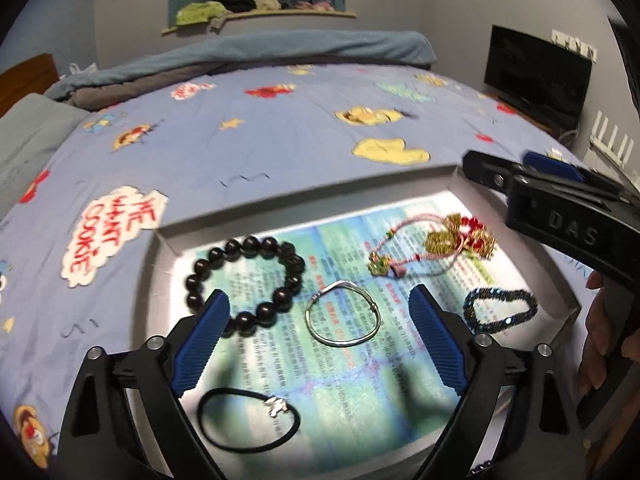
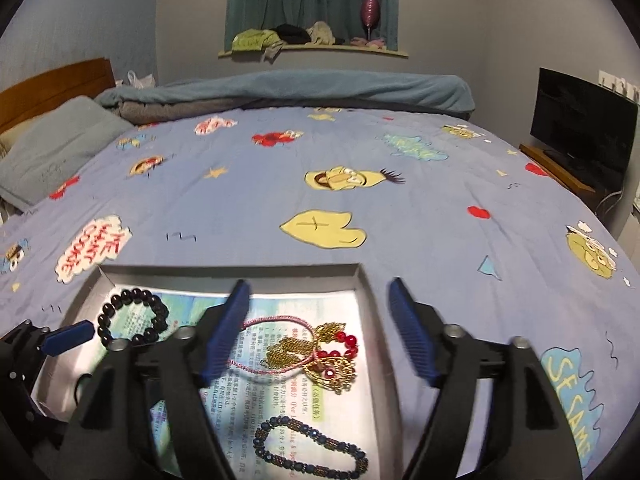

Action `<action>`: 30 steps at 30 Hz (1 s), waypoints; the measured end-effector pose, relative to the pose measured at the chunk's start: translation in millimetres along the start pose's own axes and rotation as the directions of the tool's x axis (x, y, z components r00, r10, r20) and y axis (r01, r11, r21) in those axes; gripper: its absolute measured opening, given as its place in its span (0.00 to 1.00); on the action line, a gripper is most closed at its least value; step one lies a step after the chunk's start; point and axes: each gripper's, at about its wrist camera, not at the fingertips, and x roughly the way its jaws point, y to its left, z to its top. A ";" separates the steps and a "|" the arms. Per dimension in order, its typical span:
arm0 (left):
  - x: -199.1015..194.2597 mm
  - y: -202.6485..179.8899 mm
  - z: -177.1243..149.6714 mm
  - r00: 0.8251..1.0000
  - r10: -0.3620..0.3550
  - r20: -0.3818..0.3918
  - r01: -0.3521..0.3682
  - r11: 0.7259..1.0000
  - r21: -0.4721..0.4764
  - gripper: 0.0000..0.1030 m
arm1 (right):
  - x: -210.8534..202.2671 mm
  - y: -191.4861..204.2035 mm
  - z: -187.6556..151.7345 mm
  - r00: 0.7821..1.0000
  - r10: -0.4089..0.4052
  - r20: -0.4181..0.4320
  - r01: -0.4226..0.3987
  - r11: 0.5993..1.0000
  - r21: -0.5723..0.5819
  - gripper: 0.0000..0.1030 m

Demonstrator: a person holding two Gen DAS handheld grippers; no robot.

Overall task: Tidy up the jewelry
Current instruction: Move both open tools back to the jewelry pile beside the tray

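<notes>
Left wrist view looks down into a shallow grey box lid (image 1: 420, 178) resting on the cartoon bedspread (image 1: 280, 136), lined with a printed sheet (image 1: 352, 392) that carries all the jewelry. The left gripper (image 1: 320, 312) hangs over the middle of the tray with its jaws spread wide and nothing between the blue pads (image 1: 204, 340); the silver bangle (image 1: 342, 312) lies framed between the fingertips, apparently not touched. The black bead bracelet (image 1: 244, 280) sits toward the far left corner, partly behind the left pad, and the black hair tie (image 1: 248, 420) lies by the near left edge. Toward the far right corner a tangle of pink cord, gold chain and red beads (image 1: 436, 246) is bunched together, and the blue beaded bracelet (image 1: 500, 310) lies at the right edge.

The right gripper (image 2: 320, 328) hovers above the far right part of the tray, also wide open and empty, with the tangle below and between its fingers.

The step in hand looks like choosing and picking one piece. The bangle seems the easiest target: lower the left gripper straight down so one pad passes inside the ring and the other outside, then close on the wire itself. The printed sheet may slide or lift, so the pads should not scrape it. The tangled pile likely needs both grippers, one pinning the chain while the other draws the cord free slowly.
</notes>
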 end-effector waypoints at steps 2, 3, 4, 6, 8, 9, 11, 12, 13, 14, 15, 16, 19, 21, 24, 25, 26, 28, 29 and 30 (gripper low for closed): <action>-9.7 0.0 0.8 1.000 0.008 0.011 -0.008 1.000 0.001 0.90 | -10.7 -5.3 2.2 1.000 -0.002 0.012 0.002 1.000 0.013 0.87; -13.5 -0.1 1.1 1.000 0.015 0.016 -0.015 1.000 0.003 0.90 | -16.0 -7.2 3.0 1.000 -0.006 0.019 0.006 1.000 0.016 0.89; -20.4 0.2 1.6 0.999 0.024 0.028 -0.024 1.000 0.003 0.90 | -20.1 -8.7 3.3 1.000 -0.009 0.024 0.009 1.000 0.020 0.93; -31.2 1.7 1.5 0.999 0.034 0.040 -0.033 0.999 -0.013 0.91 | -30.9 -12.0 4.2 0.999 -0.010 0.036 0.009 0.999 0.034 0.94; -41.6 2.2 2.5 0.998 0.033 0.048 -0.032 0.999 -0.016 0.91 | -42.3 -12.6 4.7 0.999 0.000 0.033 -0.001 0.999 0.037 0.94; -50.9 2.6 2.9 0.997 0.041 0.062 -0.040 0.999 -0.018 0.91 | -46.6 -12.6 4.4 0.999 0.004 0.034 -0.005 0.999 0.036 0.94; -65.3 3.3 4.9 0.996 0.049 0.081 -0.047 0.999 -0.027 0.91 | -61.3 -11.3 4.4 0.999 0.000 0.044 -0.002 0.999 0.037 0.94; -71.5 3.1 5.2 0.995 0.047 0.090 -0.045 0.999 -0.031 0.91 | -71.3 -9.9 4.1 0.999 0.002 0.049 -0.004 1.000 0.030 0.95; -80.4 3.1 5.5 0.994 0.045 0.101 -0.041 0.998 -0.037 0.91 | -77.3 -8.9 3.7 0.999 0.003 0.053 -0.004 1.000 0.024 0.95; -89.1 1.4 4.7 0.994 0.045 0.103 -0.041 0.999 -0.034 0.91 | -86.0 -8.2 3.1 0.999 0.005 0.054 -0.006 1.000 0.014 0.94; -96.6 0.4 4.2 0.993 0.047 0.106 -0.044 0.999 -0.028 0.91 | -94.9 -8.4 2.9 0.999 0.006 0.054 -0.006 1.000 0.006 0.94; -103.1 -0.6 3.6 0.993 0.050 0.111 -0.047 0.999 -0.025 0.91 | -100.6 -8.9 3.2 0.998 0.006 0.056 -0.006 1.000 0.004 0.94; -128.2 -0.8 1.3 0.990 0.061 0.129 -0.059 0.998 -0.025 0.91 | -127.9 -14.1 2.6 0.997 0.011 0.071 -0.012 1.000 0.014 0.94; -145.3 0.3 0.6 0.988 0.063 0.141 -0.059 0.998 -0.030 0.91 | -142.3 -15.0 1.4 0.997 0.013 0.073 -0.014 1.000 0.017 0.94; -174.2 3.1 -4.7 0.985 0.054 0.167 -0.047 0.998 -0.047 0.91 | -163.7 -13.6 -2.5 0.996 0.019 0.082 -0.020 1.000 0.013 0.94; -180.8 4.3 -6.3 0.984 0.052 0.171 -0.044 0.998 -0.050 0.91 | -169.4 -13.1 -4.1 0.996 0.020 0.086 -0.021 1.000 0.012 0.94; -188.0 4.9 -8.4 0.983 0.053 0.175 -0.045 0.998 -0.052 0.92 | -177.1 -11.9 -6.5 0.996 0.021 0.091 -0.022 1.000 0.011 0.94; -202.0 5.6 -13.5 0.981 0.064 0.181 -0.055 0.997 -0.050 0.92 | -189.6 -8.6 -10.5 0.995 0.026 0.094 -0.026 1.000 0.003 0.94; -207.9 6.9 -16.3 0.980 0.067 0.186 -0.058 0.997 -0.052 0.92 | -194.4 -6.9 -12.4 0.995 0.026 0.095 -0.026 1.000 -0.002 0.94; -213.4 8.5 -18.9 0.980 0.068 0.189 -0.058 0.997 -0.056 0.92 | -201.4 -4.7 -15.5 0.995 0.027 0.097 -0.026 1.000 -0.008 0.94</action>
